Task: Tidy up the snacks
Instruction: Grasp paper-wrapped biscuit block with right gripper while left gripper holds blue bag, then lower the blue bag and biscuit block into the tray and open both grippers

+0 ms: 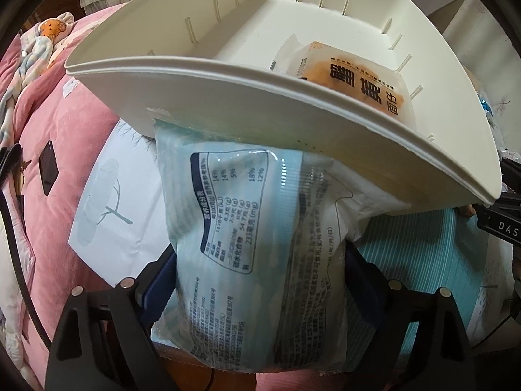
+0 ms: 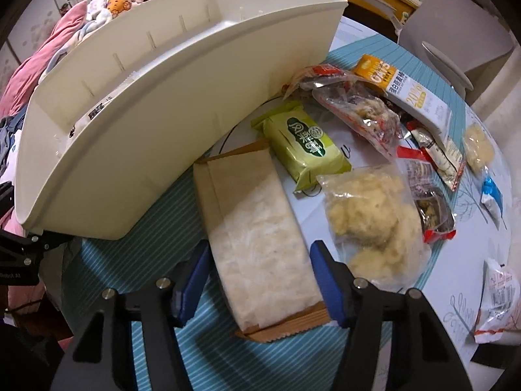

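Gripping a pale blue snack packet at lower centre of the left wrist view with the left gripper, jaws set wide and blue pads against both edges, top end tucked under the rim of the white bin, an orange packet inside at upper right. Straddling a brown-and-clear packet lying flat at lower centre with the right gripper, jaws part open, narrow gaps showing, beside a green packet.
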A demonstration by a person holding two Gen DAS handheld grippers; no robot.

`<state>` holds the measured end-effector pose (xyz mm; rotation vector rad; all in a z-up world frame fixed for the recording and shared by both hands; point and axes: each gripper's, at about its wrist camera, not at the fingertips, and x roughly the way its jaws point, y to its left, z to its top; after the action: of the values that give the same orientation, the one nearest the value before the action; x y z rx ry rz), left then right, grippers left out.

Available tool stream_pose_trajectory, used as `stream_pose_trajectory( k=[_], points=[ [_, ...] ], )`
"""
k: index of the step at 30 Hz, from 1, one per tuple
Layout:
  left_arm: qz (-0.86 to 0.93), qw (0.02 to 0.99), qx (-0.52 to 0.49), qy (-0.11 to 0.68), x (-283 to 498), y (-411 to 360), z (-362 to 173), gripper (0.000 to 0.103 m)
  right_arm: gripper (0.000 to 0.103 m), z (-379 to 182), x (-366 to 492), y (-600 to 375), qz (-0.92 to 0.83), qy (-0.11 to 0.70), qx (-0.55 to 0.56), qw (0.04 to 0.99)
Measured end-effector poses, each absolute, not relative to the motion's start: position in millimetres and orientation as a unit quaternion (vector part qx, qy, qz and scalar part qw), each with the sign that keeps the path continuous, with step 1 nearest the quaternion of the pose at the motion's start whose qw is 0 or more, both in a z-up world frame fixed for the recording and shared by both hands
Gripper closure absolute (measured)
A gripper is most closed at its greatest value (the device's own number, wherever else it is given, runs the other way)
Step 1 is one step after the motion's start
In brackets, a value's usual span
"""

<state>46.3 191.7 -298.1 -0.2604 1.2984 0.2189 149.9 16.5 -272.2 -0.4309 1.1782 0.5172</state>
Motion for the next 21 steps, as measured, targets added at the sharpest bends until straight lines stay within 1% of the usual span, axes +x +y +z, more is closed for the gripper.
stream_pose_trajectory(
  k=[10, 21],
  points=[
    [0.081, 0.772, -0.136, 0.615, 31.7, 186.2, -290.6, 0.013, 0.044, -267.8, 127.8, 3.9, 0.172, 0.581, -0.184, 0.774],
    [0.068, 0.800, -0.112, 0.585, 9.3, 191.0, -241.5, 0.013, 0.046, -247.7, 109.2, -24.8, 0.116, 0.628, -0.092, 0.764]
  ],
)
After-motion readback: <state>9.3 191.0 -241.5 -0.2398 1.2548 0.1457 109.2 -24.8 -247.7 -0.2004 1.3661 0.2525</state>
